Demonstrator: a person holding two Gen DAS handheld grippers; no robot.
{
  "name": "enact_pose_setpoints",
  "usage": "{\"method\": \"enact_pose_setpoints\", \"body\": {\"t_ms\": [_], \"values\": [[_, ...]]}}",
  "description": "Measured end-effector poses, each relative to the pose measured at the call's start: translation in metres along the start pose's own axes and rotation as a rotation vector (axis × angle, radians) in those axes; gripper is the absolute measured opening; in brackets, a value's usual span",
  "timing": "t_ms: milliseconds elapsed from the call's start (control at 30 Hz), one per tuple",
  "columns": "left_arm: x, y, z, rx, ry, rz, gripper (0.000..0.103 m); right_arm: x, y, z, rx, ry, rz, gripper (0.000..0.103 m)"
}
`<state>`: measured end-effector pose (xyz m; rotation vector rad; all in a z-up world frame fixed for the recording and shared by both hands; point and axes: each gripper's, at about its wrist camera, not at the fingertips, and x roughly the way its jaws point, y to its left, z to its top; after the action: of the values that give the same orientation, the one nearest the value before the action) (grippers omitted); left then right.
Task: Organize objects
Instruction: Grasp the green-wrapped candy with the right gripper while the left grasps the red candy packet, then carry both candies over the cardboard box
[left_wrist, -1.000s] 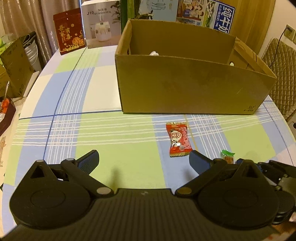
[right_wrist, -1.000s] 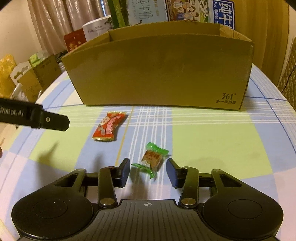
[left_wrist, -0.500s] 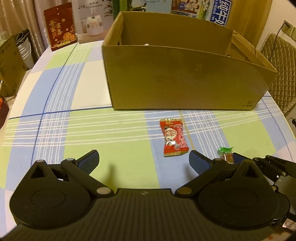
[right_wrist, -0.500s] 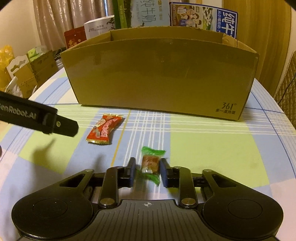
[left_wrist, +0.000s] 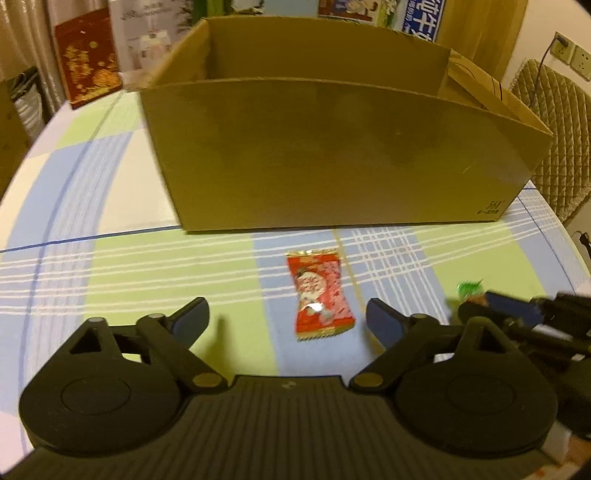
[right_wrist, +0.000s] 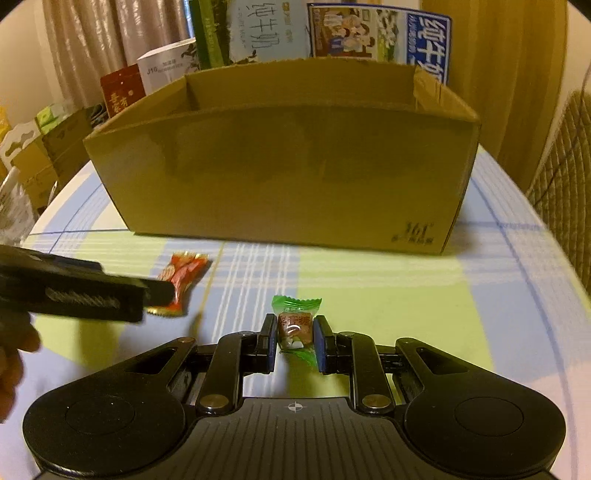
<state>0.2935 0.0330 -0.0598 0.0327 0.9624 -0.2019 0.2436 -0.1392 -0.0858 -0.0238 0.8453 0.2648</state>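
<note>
Cardboard box (left_wrist: 332, 155) interior floor hidden behind near wall in both views; contents can't tell. Red candy packet (right_wrist: 183, 275) lower left part covered by left claw (right_wrist: 159, 291) in right wrist view, print blurred. Green-wrapped candy (left_wrist: 470, 290) mostly hidden behind right claw (left_wrist: 491, 306) in left wrist view, motion-blurred. Box logo print (right_wrist: 415, 234) too smeared to read. Milk cartons (right_wrist: 376, 33) behind box cut off by top edge, lower halves hidden. Hand (right_wrist: 11, 354) cropped at left edge.

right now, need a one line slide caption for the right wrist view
Right gripper shut on a green-wrapped candy before the cardboard box; red candy packet lies nearby.
</note>
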Motion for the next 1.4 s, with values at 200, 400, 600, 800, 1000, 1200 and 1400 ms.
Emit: {"method": "enact_pose_setpoints", "body": {"t_ms": [200, 400, 600, 800, 1000, 1200, 1400], "values": [[0.015, -0.006, 0.002, 0.005, 0.012, -0.020, 0.077, 0.000, -0.009, 0.022, -0.090, 0.051, 0.020, 0.017], [0.023, -0.005, 0.003, -0.006, 0.013, -0.031, 0.066, 0.000, -0.020, 0.031, -0.070, 0.046, 0.032, 0.017], [0.025, -0.012, 0.003, 0.037, 0.004, -0.014, 0.050, -0.003, -0.028, 0.033, -0.036, 0.041, 0.050, 0.017], [0.023, -0.015, 0.003, 0.067, 0.003, -0.003, 0.029, -0.006, -0.030, 0.036, -0.005, 0.030, 0.051, 0.017], [0.019, -0.013, 0.003, 0.079, 0.028, -0.007, 0.027, -0.014, -0.035, 0.039, 0.029, 0.007, 0.060, 0.017], [-0.004, -0.012, 0.003, 0.061, 0.011, -0.026, 0.026, -0.026, -0.039, 0.043, 0.049, -0.021, 0.063, 0.017], [-0.043, -0.015, 0.005, 0.076, -0.061, -0.047, 0.026, -0.045, -0.039, 0.045, 0.045, -0.069, 0.062, 0.017]]}}
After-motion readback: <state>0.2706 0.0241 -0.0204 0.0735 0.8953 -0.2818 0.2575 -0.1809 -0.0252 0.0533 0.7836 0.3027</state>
